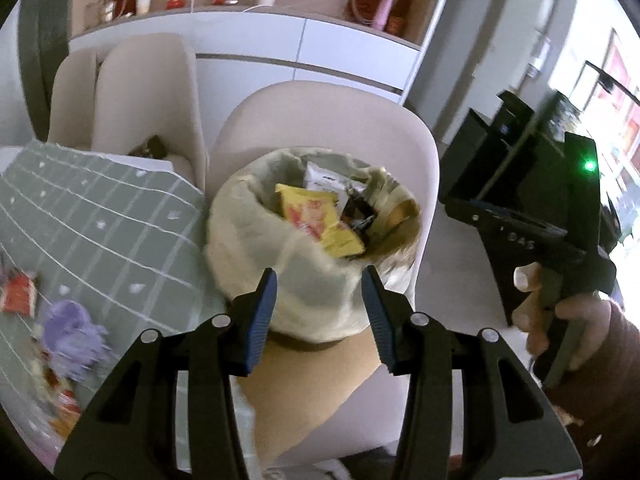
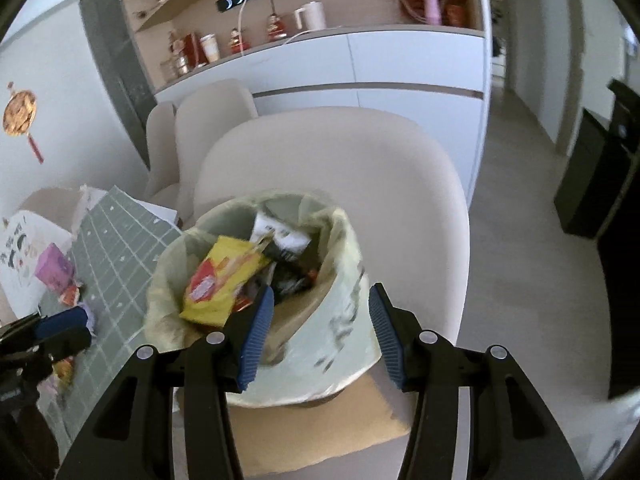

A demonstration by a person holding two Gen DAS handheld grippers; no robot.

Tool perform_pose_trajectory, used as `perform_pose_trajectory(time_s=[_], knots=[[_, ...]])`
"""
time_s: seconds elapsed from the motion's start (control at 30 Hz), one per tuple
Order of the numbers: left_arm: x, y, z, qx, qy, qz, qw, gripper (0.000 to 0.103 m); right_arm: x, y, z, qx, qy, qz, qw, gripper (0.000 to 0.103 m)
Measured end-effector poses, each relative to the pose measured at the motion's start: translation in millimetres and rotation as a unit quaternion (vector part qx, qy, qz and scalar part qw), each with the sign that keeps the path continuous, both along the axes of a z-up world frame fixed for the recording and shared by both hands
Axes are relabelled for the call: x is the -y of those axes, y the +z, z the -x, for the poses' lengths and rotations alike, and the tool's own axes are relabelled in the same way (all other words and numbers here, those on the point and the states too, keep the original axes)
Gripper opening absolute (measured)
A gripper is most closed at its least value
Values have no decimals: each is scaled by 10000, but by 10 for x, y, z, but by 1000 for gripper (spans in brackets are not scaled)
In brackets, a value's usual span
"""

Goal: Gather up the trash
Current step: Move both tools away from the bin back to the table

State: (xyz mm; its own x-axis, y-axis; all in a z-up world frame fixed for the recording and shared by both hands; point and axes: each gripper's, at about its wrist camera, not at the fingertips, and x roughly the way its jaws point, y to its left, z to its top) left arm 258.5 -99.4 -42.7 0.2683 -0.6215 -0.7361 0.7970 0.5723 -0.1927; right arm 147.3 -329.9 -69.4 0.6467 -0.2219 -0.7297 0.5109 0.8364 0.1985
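Cream upholstery fills the middle of both views: a rounded chair whose back rises behind the bin, with two more like it at upper left. Behind them runs a white cabinet carrying a kettle and small red figurines.

At the left edge lies the table, covered in a grey-green checked cloth; scraps of trash rest on it, among them a purple crumpled piece and a red wrapper at lower left of the left wrist view.

On the chair seat, on a sheet of brown cardboard, stands the trash bin, lined with a pale yellowish bag. Inside, a yellow snack packet lies on top of black and white wrappers.

Low in its own view, the left gripper has its blue-padded jaws about half apart with nothing between them, the bin's near side showing beyond them. The right gripper hangs over the bin's near rim, jaws wide and holding nothing; in the left wrist view a hand grips its handle at far right.
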Motion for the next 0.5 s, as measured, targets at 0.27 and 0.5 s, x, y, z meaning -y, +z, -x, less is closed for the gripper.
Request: perform_pose_trajectory(time_s=[0.27, 0.5], knots=[[-1289, -117, -483, 300, -227, -214, 9991, 42, -1002, -41, 187, -97, -552, 140, 9983, 47], [-2252, -356, -832, 159, -121, -469, 9987, 42, -1815, -82, 225, -277, -607, 368, 9971, 47]])
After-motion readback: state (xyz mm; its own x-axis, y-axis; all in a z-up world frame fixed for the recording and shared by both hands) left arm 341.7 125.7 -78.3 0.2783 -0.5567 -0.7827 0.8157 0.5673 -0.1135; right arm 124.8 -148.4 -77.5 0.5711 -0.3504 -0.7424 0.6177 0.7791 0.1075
